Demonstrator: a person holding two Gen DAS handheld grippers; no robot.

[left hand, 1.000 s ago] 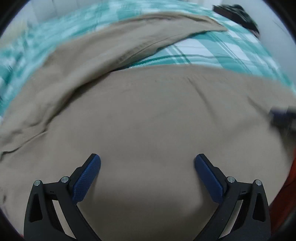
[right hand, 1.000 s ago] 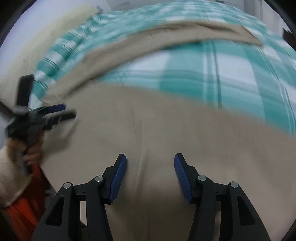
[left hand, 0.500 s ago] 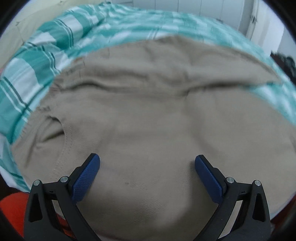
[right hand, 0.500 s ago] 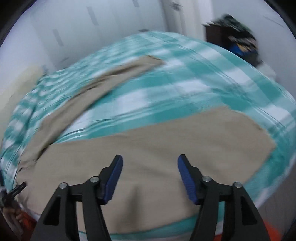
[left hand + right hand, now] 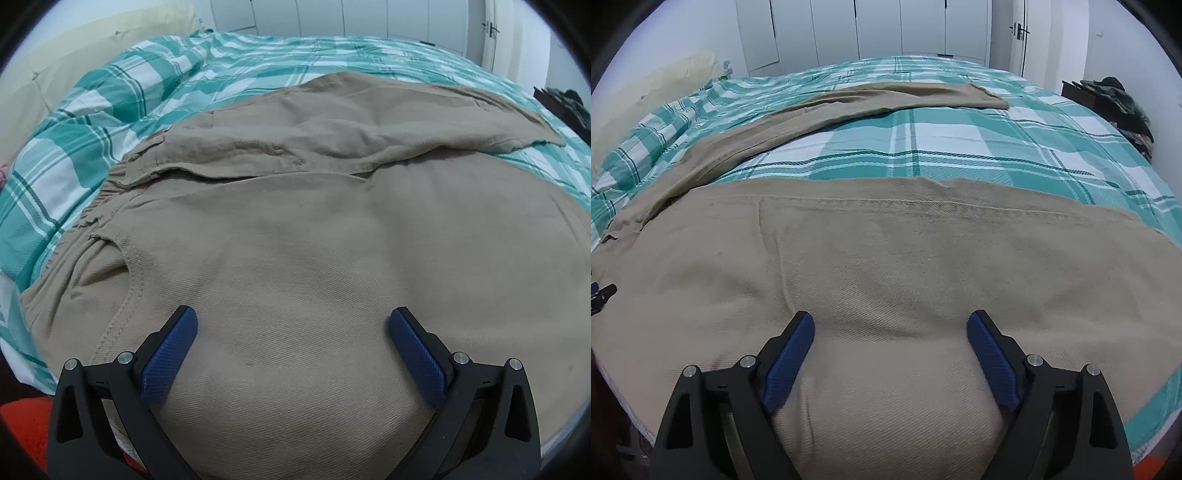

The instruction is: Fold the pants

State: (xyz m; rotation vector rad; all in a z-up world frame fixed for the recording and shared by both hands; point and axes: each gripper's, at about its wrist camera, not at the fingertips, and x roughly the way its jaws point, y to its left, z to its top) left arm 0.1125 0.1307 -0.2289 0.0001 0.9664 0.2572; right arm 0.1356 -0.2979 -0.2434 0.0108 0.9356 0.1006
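Observation:
Tan pants (image 5: 314, 240) lie spread on the bed, waistband and pocket seam at the left in the left wrist view. My left gripper (image 5: 293, 325) is open just over the near leg's upper part. In the right wrist view the near leg (image 5: 886, 258) lies across the front and the far leg (image 5: 849, 103) stretches away to the right. My right gripper (image 5: 890, 332) is open, its blue pads (image 5: 788, 356) on either side of a hump of the near leg's cloth at the bed's front edge. The left gripper's tip (image 5: 602, 293) shows at the far left.
The bed has a green and white checked cover (image 5: 960, 147). A cream headboard (image 5: 55, 66) is at the left. White wardrobe doors (image 5: 868, 29) stand behind the bed. A dark pile of clothes (image 5: 1123, 107) lies on a stand at the right. Something orange (image 5: 26, 424) is below the bed edge.
Both grippers swung apart along the near leg: the left toward the waistband, the right toward the leg's lower part. The right jaws opened wider. The views are now steady and sharp.

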